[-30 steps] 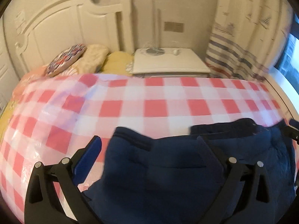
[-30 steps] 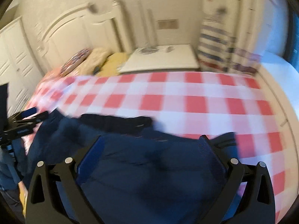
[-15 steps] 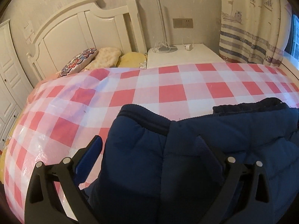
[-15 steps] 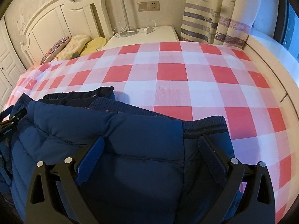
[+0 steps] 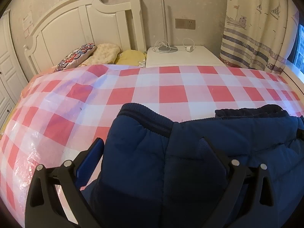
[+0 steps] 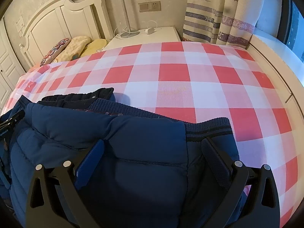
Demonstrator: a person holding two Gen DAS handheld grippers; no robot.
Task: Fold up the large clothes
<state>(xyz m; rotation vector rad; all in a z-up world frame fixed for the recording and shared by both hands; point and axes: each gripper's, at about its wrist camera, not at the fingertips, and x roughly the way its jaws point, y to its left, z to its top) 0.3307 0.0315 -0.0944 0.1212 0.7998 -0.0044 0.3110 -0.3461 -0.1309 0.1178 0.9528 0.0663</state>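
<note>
A navy padded jacket [image 5: 209, 152] lies on the near part of the red-and-white checked bed cover [image 5: 152, 87]. Its ribbed hem or cuff [image 5: 144, 117] faces the headboard. My left gripper [image 5: 152, 152] is open, its fingers spread wide over the jacket's left part. In the right wrist view the same jacket [image 6: 133, 161] fills the foreground, with a ribbed band [image 6: 207, 127] at its right end. My right gripper [image 6: 152, 152] is open above it, fingers apart. The left gripper's body shows at that view's left edge [image 6: 9, 121].
A white headboard [image 5: 85, 28] and several pillows [image 5: 91, 55] stand at the far end. A white nightstand [image 5: 180, 57] holds a lamp base and a charger. A striped curtain [image 5: 256, 38] hangs at the right. A white ledge [image 6: 275, 66] runs along the bed's right side.
Both grippers have steadied and drawn back slightly over the jacket, which now lies flatter on the cover. Both stayed open throughout.
</note>
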